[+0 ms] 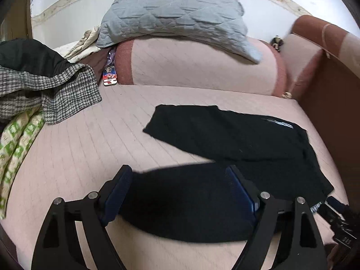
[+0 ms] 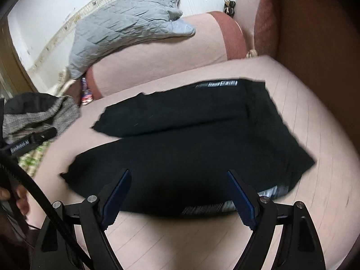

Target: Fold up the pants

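Black pants (image 1: pixel 236 139) lie on the pink sofa seat (image 1: pixel 90 144), both legs pointing left, the waistband with its grey label at the right. My left gripper (image 1: pixel 180 191) is open, its blue pads either side of the near leg's end. In the right wrist view the pants (image 2: pixel 191 139) spread across the seat. My right gripper (image 2: pixel 177 193) is open over the near waistband edge, where a grey label (image 2: pixel 227 204) shows. Neither gripper holds cloth.
A grey quilted cushion (image 1: pixel 171 11) rests on the pink backrest (image 1: pixel 202 67). A pile of checked and black clothes (image 1: pixel 45 83) and a green patterned cloth (image 1: pixel 18 144) lie at the left. The brown armrest (image 1: pixel 333 103) bounds the right. The other gripper (image 2: pixel 31 141) shows at left.
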### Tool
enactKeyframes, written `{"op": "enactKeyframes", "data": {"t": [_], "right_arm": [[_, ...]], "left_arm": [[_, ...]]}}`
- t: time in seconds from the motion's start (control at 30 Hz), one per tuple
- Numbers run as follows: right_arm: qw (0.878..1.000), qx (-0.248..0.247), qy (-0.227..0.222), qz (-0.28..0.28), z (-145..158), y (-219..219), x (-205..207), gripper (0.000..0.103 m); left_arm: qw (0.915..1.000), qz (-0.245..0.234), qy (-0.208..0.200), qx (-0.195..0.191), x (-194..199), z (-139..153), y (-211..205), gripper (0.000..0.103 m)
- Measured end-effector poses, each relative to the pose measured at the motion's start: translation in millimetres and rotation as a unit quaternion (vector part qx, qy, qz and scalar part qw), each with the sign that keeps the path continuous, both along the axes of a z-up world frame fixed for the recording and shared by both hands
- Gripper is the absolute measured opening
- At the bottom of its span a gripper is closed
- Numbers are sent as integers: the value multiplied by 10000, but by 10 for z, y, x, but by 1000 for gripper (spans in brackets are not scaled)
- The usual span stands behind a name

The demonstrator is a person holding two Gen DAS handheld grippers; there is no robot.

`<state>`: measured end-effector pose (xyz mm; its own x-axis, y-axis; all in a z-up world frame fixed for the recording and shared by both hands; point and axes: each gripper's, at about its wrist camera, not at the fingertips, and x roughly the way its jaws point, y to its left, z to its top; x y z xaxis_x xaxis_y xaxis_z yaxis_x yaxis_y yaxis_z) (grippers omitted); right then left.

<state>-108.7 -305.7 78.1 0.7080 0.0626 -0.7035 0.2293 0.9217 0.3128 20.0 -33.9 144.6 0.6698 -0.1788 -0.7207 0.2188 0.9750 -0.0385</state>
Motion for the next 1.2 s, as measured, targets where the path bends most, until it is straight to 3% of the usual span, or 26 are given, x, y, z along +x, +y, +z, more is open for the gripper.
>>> {"op": "enactKeyframes", "data": {"t": [0.1, 0.23, 0.5, 0.8, 1.2], "right_arm": [[9999, 70, -76, 16, 81, 173, -230, 89], [9994, -243, -236, 110, 260, 379, -435, 89], [9983, -259, -434, 279, 460, 541, -645, 89], [9973, -386, -526, 326, 573, 598, -710, 89], [9982, -344, -367, 320, 463, 565, -632, 89]], "left_arm": [[9994, 20, -295, 157, -355, 149, -1, 84], [9975, -6, -687, 179, -757, 388, 26, 84], [9935, 13, -1095, 308, -1109, 662, 113, 84], [9937, 83, -1070, 322, -1186, 678, 188, 84], [9951, 29, -903, 401, -1132, 572, 188, 84]]}}
